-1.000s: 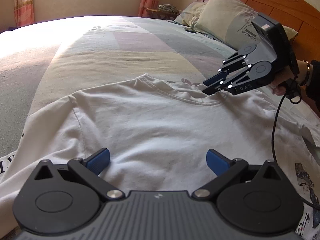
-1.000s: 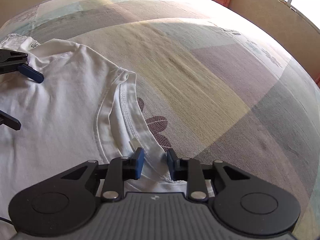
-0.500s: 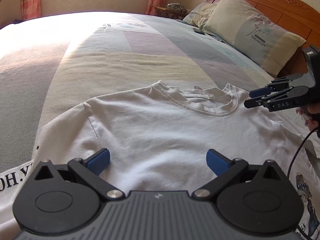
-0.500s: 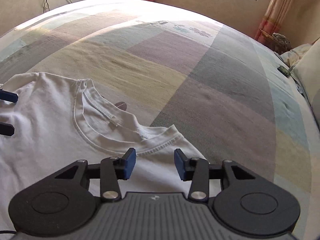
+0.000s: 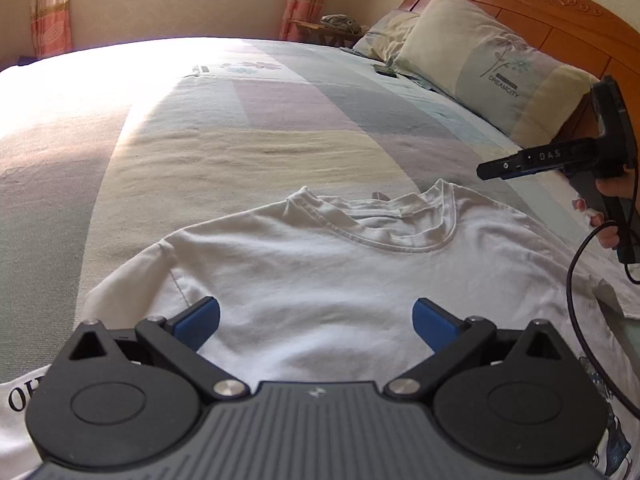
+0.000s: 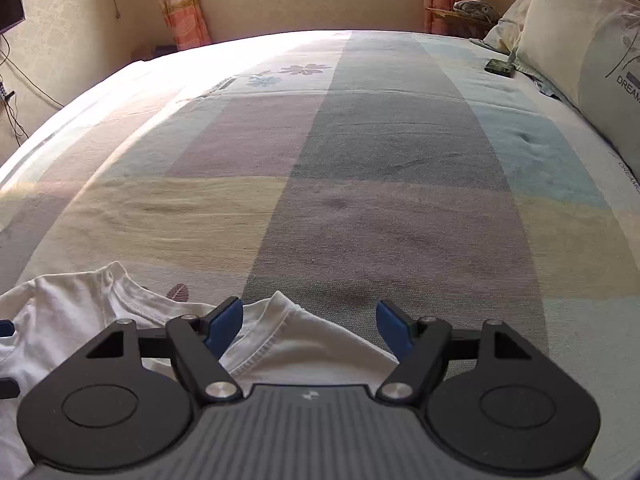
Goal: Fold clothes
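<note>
White T-shirt (image 5: 340, 280) spread flat on bed (image 5: 248, 128), collar toward far side, neckline rumpled. Left gripper (image 5: 316, 320) over chest area, fingers spread, holding nothing. Right gripper (image 6: 310, 324) above right shoulder by collar, fingers spread, empty.

Risks:
- Pinch taking only top layer (thin knit, layers part easily): fold drags crooked.
- Cable (image 5: 576, 320) trailing over shirt may snag cloth.
- Hem out of view; probably bunched, unsure.
</note>
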Action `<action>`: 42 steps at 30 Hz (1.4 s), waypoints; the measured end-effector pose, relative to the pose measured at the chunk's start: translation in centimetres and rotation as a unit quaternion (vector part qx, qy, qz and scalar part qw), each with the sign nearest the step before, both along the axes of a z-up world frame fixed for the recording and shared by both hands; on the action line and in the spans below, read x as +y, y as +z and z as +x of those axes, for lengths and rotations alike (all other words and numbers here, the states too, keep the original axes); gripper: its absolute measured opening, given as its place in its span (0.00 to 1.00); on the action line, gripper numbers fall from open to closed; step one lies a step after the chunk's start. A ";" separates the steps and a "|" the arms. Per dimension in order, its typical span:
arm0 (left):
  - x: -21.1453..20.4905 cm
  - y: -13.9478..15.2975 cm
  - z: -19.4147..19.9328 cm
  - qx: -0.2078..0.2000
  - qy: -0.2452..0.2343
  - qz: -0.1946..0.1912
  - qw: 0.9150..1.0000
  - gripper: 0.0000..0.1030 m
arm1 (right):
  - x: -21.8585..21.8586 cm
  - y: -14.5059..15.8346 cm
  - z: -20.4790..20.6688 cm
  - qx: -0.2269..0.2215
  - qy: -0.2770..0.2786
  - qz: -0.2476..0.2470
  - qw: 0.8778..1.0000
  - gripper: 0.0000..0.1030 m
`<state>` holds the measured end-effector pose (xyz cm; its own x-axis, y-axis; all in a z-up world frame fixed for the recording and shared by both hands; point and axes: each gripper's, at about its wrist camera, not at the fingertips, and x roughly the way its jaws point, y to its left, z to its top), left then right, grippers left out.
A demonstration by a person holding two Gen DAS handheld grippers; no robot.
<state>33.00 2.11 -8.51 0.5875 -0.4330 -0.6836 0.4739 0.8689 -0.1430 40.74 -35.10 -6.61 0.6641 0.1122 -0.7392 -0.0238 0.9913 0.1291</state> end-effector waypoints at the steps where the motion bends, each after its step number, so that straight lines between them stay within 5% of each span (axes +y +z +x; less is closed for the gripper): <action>1: -0.2 0.1 -1.1 -0.007 -0.011 0.014 1.000 0.99 | -0.2 0.6 -1.8 -0.004 0.002 -0.002 1.000 0.85; 5: -0.4 -0.3 -4.8 -0.029 -0.038 0.048 0.998 0.99 | -0.8 1.8 -9.3 -0.017 0.010 -0.007 1.000 0.93; 9: 0.2 -2.1 -4.4 0.015 -0.037 0.029 0.999 0.99 | -1.9 -1.1 -11.9 -0.010 -0.010 0.034 0.999 0.93; 12: 1.3 -2.9 -2.8 0.035 -0.015 -0.013 0.999 0.99 | -4.4 -4.7 -10.1 0.024 -0.091 0.078 0.993 0.93; 16: 1.7 -3.1 0.1 0.047 0.002 -0.046 0.998 0.99 | -6.8 -5.5 -7.6 -0.007 -0.141 0.090 0.986 0.95; 23: -0.8 -2.5 2.7 0.042 0.014 0.006 0.999 0.97 | -7.8 -5.2 -3.0 0.018 -0.137 0.025 0.990 0.99; 31: -1.1 0.4 -5.9 0.007 -0.035 0.022 0.999 0.99 | -7.3 1.5 -13.8 -0.041 -0.095 0.094 0.990 1.00; 37: -3.4 -1.2 -12.8 0.006 -0.055 0.044 0.998 0.99 | 0.1 -2.0 -22.7 -0.014 -0.020 0.113 0.993 1.00; 41: -4.2 -1.0 -13.4 0.012 -0.048 0.039 0.998 0.99 | 2.9 -5.7 -25.3 0.018 -0.025 0.134 0.990 1.00; 42: -4.4 -1.0 -13.5 0.013 -0.046 0.037 0.998 0.99 | 3.0 -5.7 -26.1 -0.003 -0.030 0.133 0.991 1.00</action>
<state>19.49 -2.28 -9.48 0.5287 -0.4320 -0.7306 0.5499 0.8300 -0.0928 14.62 -32.10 -12.30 0.6803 0.2627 -0.6843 0.0319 0.9221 0.3857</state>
